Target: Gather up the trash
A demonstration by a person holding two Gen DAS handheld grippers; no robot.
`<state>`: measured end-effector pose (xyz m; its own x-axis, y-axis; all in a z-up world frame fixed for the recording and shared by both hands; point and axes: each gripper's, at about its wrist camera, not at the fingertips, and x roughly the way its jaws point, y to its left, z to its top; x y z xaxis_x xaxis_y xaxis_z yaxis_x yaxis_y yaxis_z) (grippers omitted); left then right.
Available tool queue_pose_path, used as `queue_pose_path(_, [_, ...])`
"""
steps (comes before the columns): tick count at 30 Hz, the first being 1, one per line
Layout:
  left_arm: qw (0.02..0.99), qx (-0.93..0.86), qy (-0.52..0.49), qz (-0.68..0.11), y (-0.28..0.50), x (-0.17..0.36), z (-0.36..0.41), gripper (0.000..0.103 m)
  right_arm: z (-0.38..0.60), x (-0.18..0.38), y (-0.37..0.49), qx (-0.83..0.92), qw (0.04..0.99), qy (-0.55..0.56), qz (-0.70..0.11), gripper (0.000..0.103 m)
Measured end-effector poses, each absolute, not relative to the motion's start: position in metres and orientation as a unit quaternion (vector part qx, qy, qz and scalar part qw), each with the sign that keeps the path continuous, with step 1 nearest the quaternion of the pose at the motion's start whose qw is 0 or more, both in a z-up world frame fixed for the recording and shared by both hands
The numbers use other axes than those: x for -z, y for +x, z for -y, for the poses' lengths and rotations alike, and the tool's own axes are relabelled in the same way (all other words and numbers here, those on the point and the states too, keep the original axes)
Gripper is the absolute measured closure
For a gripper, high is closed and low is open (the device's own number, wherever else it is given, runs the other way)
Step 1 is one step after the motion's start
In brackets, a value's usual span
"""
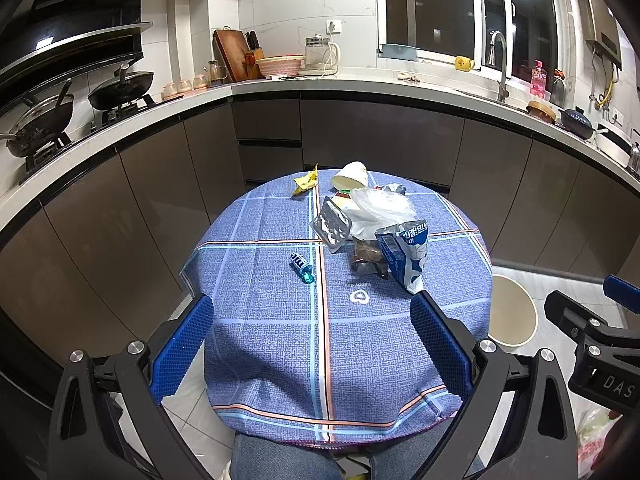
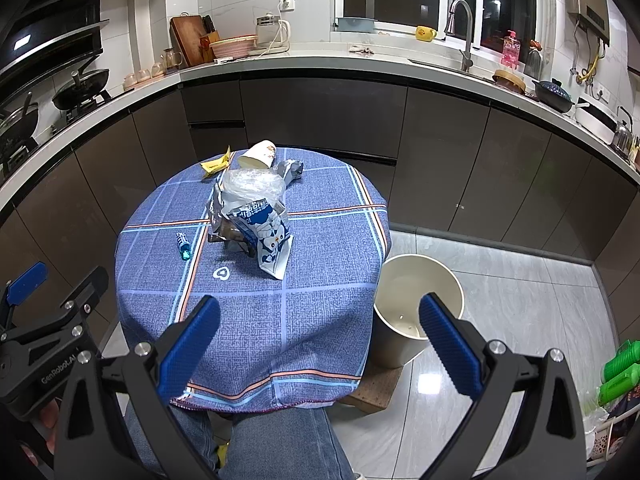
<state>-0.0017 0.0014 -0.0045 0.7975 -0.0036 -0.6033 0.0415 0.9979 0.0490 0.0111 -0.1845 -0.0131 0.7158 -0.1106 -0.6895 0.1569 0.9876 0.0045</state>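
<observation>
A round table with a blue checked cloth [image 1: 280, 332] holds trash: a blue and white snack bag [image 1: 404, 256], a clear plastic bag [image 1: 380, 206], a silver blister pack [image 1: 331, 227], a brown wrapper [image 1: 366, 258], a tipped paper cup [image 1: 351, 176], a yellow wrapper [image 1: 305, 181] and a small blue candy roll [image 1: 302, 267]. A beige trash bin [image 2: 416, 308] stands on the floor right of the table. My left gripper [image 1: 312, 336] is open and empty over the table's near side. My right gripper [image 2: 320, 340] is open and empty above the table's near right edge.
Dark kitchen cabinets [image 1: 380, 136] and a white counter [image 1: 360, 84] curve behind the table. The stove with pans [image 1: 60, 116] is at the left, the sink tap [image 2: 464, 32] at the right. Green objects [image 2: 618, 372] lie on the floor at far right.
</observation>
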Motion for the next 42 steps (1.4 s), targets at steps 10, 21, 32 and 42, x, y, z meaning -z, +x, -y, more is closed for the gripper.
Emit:
queue_pose_path(10, [0.947, 0.012, 0.030, -0.318, -0.0016, 0.0044, -0.0015, 0.008, 0.1853, 0.0106, 0.0115, 0.072, 0.926, 0.029, -0.369, 0.003])
queue_pose_path(21, [0.947, 0.012, 0.029, -0.319, -0.0020, 0.0053, -0.0019, 0.008, 0.1867, 0.0082, 0.0108, 0.072, 0.926, 0.028, -0.369, 0.003])
queue_pose_path(32, [0.947, 0.012, 0.030, -0.319, 0.0010, 0.0057, -0.0010, 0.008, 0.1817, 0.0107, 0.0139, 0.071, 0.926, 0.025, -0.369, 0.003])
queue_pose_path(42, [0.947, 0.011, 0.029, -0.319, 0.0011, 0.0068, -0.0012, 0.008, 0.1811, 0.0111, 0.0134, 0.070, 0.926, 0.026, -0.369, 0.003])
